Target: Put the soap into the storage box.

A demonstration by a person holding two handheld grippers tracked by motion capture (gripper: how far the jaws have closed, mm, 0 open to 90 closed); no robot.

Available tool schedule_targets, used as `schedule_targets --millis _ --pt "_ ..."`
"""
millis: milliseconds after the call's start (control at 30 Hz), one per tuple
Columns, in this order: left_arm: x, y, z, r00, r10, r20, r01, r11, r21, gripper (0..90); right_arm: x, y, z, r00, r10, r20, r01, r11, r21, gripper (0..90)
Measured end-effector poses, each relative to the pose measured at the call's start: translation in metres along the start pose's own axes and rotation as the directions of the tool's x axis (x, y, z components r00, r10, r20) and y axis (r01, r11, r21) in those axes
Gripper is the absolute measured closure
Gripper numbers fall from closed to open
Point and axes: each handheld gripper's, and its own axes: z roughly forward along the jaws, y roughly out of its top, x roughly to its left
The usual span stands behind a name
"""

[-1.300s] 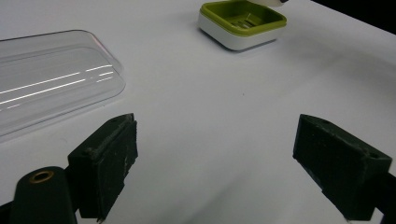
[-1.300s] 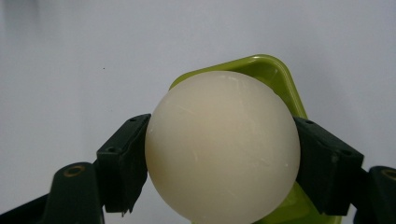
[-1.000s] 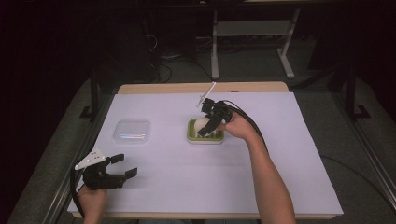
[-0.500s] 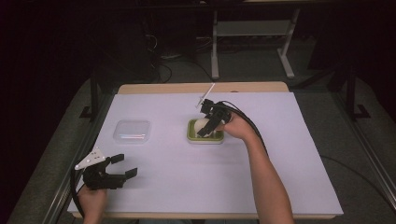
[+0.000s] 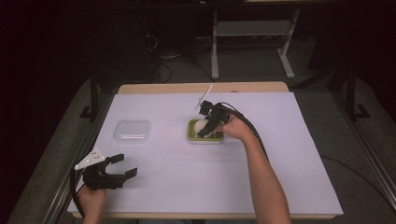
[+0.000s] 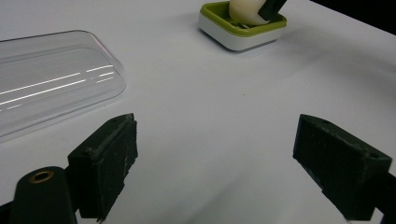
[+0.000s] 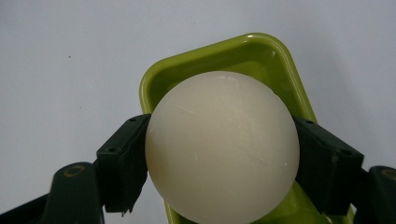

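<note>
Still: right claw (image 7: 219, 154) clamps cream ball (image 7: 222, 147) over green tray (image 7: 261, 51); left claw (image 6: 224, 163) wide, empty.

A cream ball (image 7: 222, 147) is sitting in a lime-green dish (image 7: 261, 51); black jaws are gripping it over white paper (image 5: 299, 140).

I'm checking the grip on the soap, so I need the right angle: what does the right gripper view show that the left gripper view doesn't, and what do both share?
Right gripper view: both jaws of the right gripper pressed against the sides of the round cream soap, held over the green tray.

Left gripper view: the left gripper with jaws wide apart above the white table cover, nothing between them, and the clear plastic lid lying flat to one side.

Both: the soap, the green tray and the white cover beneath.
</note>
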Motion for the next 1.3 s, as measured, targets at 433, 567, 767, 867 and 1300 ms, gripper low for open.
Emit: schedule_targets --millis 433,567,767,867,1300 --pt "-0.0001 0.0 0.0002 1.0 0.003 0.001 -0.003 1.0 0.001 13.2 -0.0009 -0.0003 0.0003 0.9999 0.004 0.014 -0.004 1.0 0.002 24.4" --pt "-0.0001 0.0 0.0002 1.0 0.003 0.002 -0.003 1.0 0.002 13.2 -0.0015 -0.0004 -0.0002 0.9998 0.01 0.02 -0.01 1.0 0.003 24.4" --pt "-0.0003 0.0 0.0006 1.0 0.001 0.002 -0.001 1.0 0.002 13.2 -0.0016 -0.0001 0.0004 0.9997 0.008 0.023 -0.008 1.0 0.003 24.4" --pt "-0.0003 0.0 0.0005 1.0 0.002 0.002 -0.002 1.0 0.002 13.2 -0.0017 0.0 0.0005 0.9996 0.006 0.027 -0.006 1.0 0.002 24.4" --pt "-0.0001 0.0 0.0004 1.0 0.001 0.002 -0.001 1.0 0.002 13.2 -0.002 -0.0003 0.0026 0.9994 0.013 0.033 -0.013 1.0 0.015 24.4"
